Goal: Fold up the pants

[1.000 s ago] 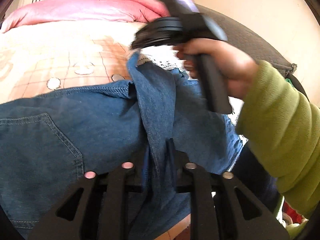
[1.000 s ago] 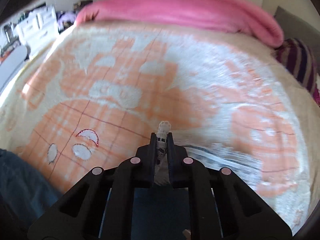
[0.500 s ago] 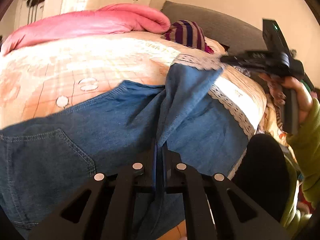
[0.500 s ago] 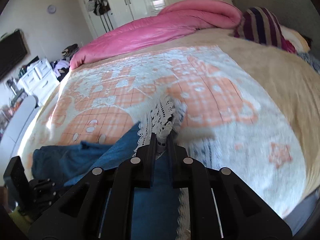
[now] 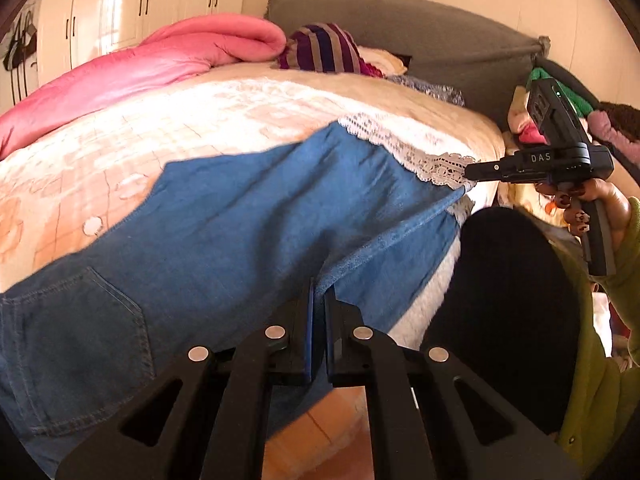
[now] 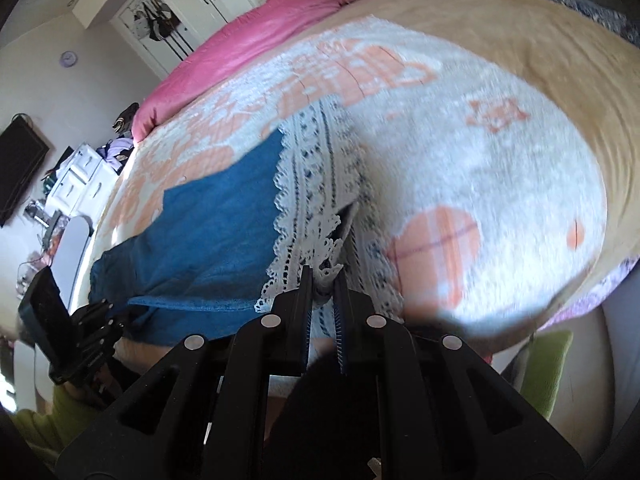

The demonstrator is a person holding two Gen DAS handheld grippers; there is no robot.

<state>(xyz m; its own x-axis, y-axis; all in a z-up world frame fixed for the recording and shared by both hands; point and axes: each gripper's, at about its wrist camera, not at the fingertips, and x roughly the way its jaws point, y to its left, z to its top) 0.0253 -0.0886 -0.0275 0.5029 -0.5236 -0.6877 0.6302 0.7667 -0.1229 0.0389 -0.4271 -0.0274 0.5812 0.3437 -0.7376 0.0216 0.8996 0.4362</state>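
1. Left gripper [image 5: 319,300]: jaws pressed nearly together, pinching the near side edge of the pants [image 5: 224,248] partway along the leg; blue pads line the inner faces of the fingers [image 5: 309,332]
2. Right gripper [image 6: 322,280]: jaws close together, pinching the white lace hem [image 6: 316,184] at the end of the leg; seen from the left wrist view, this right gripper [image 5: 472,170] meets the lace hem [image 5: 424,158] at its near corner, held by a hand [image 5: 588,208] with dark patterned nails and a green sleeve [image 5: 628,248]
3. Pants: blue denim, spread lengthwise across the blanket [image 5: 120,152] between the two grippers; a back pocket [image 5: 80,320] faces up at the lower left of the left wrist view; the leg runs up and to the right toward the lace hem
4. Blanket: cream with orange checked patterns, covering the bed under the pants
5. Far side of the bed: pink duvet [image 5: 132,76] bunched along the edge, striped purple cushion [image 5: 324,50] beside it, grey headboard [image 5: 420,40] behind
6. Background: white wardrobe [image 5: 140,12] beyond the duvet; in the right wrist view, the left gripper's body [image 6: 76,332] at lower left, near the blue cloth
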